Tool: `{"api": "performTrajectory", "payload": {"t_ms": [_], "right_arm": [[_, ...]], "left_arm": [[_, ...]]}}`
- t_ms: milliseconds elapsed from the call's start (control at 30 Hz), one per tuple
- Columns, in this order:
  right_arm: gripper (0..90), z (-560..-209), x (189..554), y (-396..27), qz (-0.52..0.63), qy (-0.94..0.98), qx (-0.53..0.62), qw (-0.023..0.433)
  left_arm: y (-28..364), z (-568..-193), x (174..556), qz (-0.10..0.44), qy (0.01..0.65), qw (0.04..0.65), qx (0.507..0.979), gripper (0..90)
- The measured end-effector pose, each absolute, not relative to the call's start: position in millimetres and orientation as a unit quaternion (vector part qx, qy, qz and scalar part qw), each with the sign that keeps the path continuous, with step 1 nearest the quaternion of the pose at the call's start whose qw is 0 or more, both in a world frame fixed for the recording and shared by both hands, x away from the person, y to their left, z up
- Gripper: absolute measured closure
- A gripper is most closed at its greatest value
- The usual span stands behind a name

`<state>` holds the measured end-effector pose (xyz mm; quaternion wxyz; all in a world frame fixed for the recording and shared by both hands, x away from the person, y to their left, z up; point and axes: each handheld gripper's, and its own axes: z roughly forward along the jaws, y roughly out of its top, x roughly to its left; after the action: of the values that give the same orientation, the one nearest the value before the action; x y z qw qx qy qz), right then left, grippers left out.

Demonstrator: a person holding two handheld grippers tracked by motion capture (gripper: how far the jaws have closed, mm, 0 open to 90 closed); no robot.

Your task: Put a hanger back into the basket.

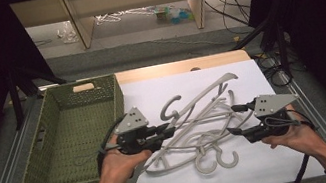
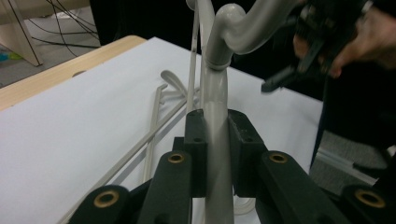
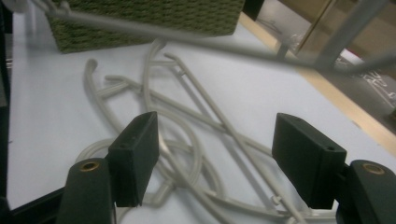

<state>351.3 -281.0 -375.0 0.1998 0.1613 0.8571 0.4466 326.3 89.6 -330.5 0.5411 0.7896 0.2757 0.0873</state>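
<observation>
Several grey plastic hangers [image 1: 207, 139] lie tangled on the white table cover [image 1: 146, 92]. My left gripper [image 1: 170, 131] is shut on one grey hanger [image 1: 205, 95], which slants up off the pile toward the far right. In the left gripper view the pads of my left gripper [image 2: 215, 119] clamp that hanger's neck [image 2: 217, 84], just below its hook. My right gripper [image 1: 234, 119] stands open at the pile's right side, and my right gripper [image 3: 219, 140] has nothing between its pads, with the loose hangers [image 3: 191, 149] on the table beyond. The raised hanger's bar [image 3: 187, 37] crosses above, blurred.
An olive woven basket [image 1: 119, 96] stands at the left of the table, its near wall [image 3: 140, 18] behind the pile. The wooden table edge [image 1: 182, 66] runs along the back. The other hand and its gripper [image 2: 299, 60] show at upper right in the left gripper view.
</observation>
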Motion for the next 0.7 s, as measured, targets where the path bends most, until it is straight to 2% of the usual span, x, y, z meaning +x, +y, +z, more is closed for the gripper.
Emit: {"api": "performTrajectory", "payload": {"t_ms": [333, 700], "right_arm": [[32.4, -398.2, 337.2, -282.0, 0.447, 0.863, 0.158, 0.173], [29.6, -406.6, 336.3, -281.7, 0.449, 0.864, 0.160, 0.164]], "left_arm": [[142.5, -280.8, 314.2, 0.108, 0.288, 0.566, 0.765, 79.3], [213.3, -266.4, 337.5, 0.161, 0.347, 0.545, 0.746, 79.3]]}}
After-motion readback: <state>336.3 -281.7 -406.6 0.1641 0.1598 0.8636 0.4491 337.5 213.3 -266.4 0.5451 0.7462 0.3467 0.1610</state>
